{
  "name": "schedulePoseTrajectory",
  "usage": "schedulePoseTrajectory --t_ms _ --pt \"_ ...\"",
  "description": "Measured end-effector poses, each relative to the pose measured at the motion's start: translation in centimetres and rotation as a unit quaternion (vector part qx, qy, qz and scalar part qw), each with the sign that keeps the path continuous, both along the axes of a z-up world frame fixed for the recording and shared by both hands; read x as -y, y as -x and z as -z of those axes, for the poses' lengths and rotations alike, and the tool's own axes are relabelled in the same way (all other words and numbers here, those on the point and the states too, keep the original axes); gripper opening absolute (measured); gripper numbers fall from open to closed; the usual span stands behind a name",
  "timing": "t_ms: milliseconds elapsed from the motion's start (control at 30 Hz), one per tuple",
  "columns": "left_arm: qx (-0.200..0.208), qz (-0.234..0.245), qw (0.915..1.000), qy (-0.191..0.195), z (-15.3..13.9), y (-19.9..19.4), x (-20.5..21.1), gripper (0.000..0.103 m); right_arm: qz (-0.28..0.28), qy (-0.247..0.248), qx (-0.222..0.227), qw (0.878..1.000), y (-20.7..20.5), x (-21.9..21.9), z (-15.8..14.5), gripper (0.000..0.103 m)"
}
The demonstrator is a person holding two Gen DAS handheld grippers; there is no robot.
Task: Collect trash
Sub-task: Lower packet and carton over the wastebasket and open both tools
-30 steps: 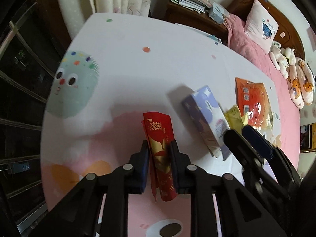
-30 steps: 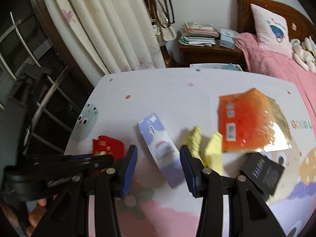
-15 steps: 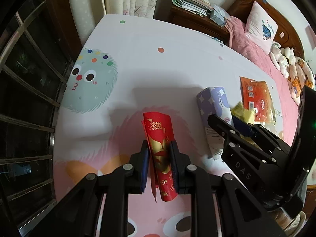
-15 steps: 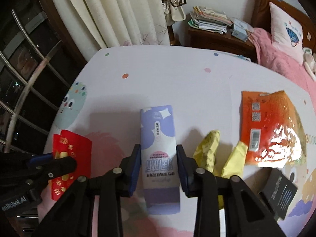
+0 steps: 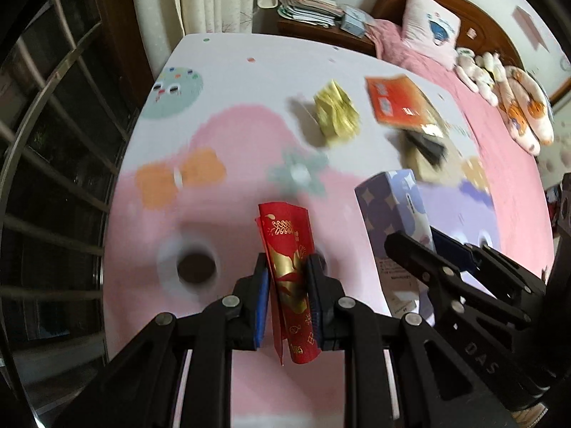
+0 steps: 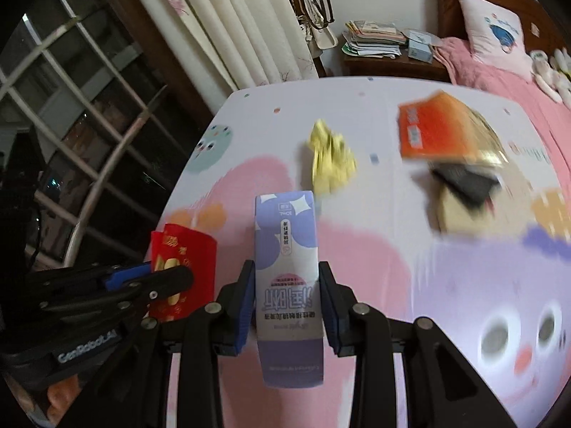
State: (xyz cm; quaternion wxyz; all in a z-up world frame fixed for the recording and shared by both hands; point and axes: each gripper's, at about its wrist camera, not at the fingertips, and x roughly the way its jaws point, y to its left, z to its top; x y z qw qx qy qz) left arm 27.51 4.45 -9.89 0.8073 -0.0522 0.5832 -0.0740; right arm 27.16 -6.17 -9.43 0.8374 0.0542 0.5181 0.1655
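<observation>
My left gripper [image 5: 287, 271] is shut on a red and gold envelope [image 5: 285, 239] and holds it above the table. My right gripper [image 6: 286, 278] is shut on a purple and white carton box [image 6: 285, 249], lifted off the table. The carton also shows in the left wrist view [image 5: 394, 214], and the red envelope in the right wrist view [image 6: 183, 267]. A crumpled yellow wrapper [image 6: 330, 158], an orange foil packet [image 6: 439, 126] and a black packet [image 6: 464, 178] lie on the table further back.
The table [image 5: 249, 82] has a white and pink cartoon cover. A window with metal bars [image 5: 46, 164] is at the left. Curtains [image 6: 228, 32], a nightstand with papers [image 6: 378, 46] and a pink bed [image 6: 499, 67] stand behind.
My right gripper has closed on the purple carton and lifted it. Both grippers have pulled back toward the near side with their items.
</observation>
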Motion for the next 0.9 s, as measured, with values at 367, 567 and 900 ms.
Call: schedulePoseTrajectory --t_ms 367,567,900 --pt "0.013 0.022 0.9997 0.001 0.6 17.8 5.1 0.018 0.009 -0.006 -0.008 1.0 18.3 6.2 0.0 0.034" --pt "-0.007 0.047 0.9988 -0.005 3.4 25.0 6.7 0.019 0.035 -0.015 -0.047 0.998 25.7 9.1 3.9 0.033" --pt "-0.038 0.104 0.9937 -0.016 11.8 30.4 8.9 0.022 0.084 -0.028 -0.113 0.99 31.1 10.8 13.4 0.034"
